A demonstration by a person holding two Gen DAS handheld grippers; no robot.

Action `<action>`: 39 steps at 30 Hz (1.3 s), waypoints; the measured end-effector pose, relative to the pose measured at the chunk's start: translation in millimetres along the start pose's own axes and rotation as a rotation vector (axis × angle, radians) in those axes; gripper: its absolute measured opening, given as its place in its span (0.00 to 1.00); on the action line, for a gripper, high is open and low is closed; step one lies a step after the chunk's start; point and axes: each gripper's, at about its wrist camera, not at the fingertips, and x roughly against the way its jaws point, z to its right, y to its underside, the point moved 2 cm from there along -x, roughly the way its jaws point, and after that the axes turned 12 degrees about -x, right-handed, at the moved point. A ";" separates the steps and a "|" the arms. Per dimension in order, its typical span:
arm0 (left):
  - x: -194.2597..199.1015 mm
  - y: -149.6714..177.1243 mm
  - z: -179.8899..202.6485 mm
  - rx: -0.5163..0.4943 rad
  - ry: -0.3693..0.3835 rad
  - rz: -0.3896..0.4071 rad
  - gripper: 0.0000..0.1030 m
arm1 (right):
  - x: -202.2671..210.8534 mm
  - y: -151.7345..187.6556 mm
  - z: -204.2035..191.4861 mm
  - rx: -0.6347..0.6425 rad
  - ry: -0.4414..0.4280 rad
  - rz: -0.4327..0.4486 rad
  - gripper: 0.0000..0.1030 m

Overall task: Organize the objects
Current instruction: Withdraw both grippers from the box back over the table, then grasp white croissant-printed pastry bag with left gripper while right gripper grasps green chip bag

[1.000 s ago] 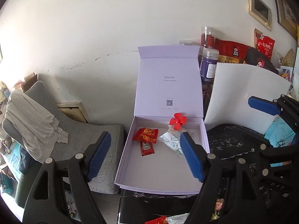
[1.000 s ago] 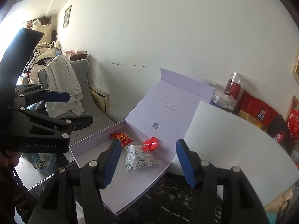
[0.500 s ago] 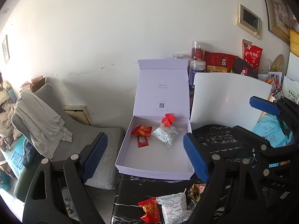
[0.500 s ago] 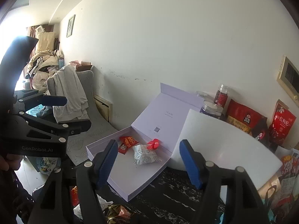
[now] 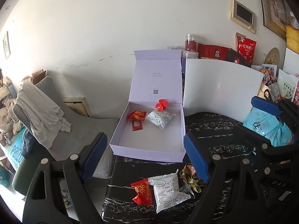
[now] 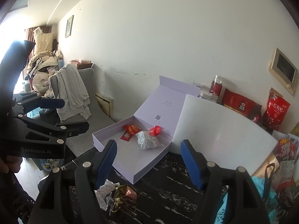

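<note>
Lilac gift box [image 5: 147, 145] is sitting open on the black marbled table [image 5: 214, 130], lid standing upright, holding a red packet [image 5: 136, 115], a white patterned sachet [image 5: 160, 118] and a red flower-shaped piece [image 5: 161, 105]. Left gripper [image 5: 144, 158] and right gripper [image 6: 149, 162] are hovering spread, pinching nothing

I see my left gripper [image 5: 145, 157] and right gripper [image 6: 148, 161]: black frames, silver screws, ribbed blue pads, white "GenRobot.AI" lettering.
</note>
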 end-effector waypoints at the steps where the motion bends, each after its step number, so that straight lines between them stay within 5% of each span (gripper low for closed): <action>1: -0.5 3.0 1.3 0.004 0.000 -0.004 0.81 | 1.1 4.1 0.4 -0.003 0.000 -0.003 0.70; 39: -69.2 121.9 33.4 0.063 0.069 -0.233 0.81 | -54.6 133.1 7.4 -0.103 -0.057 -0.238 0.70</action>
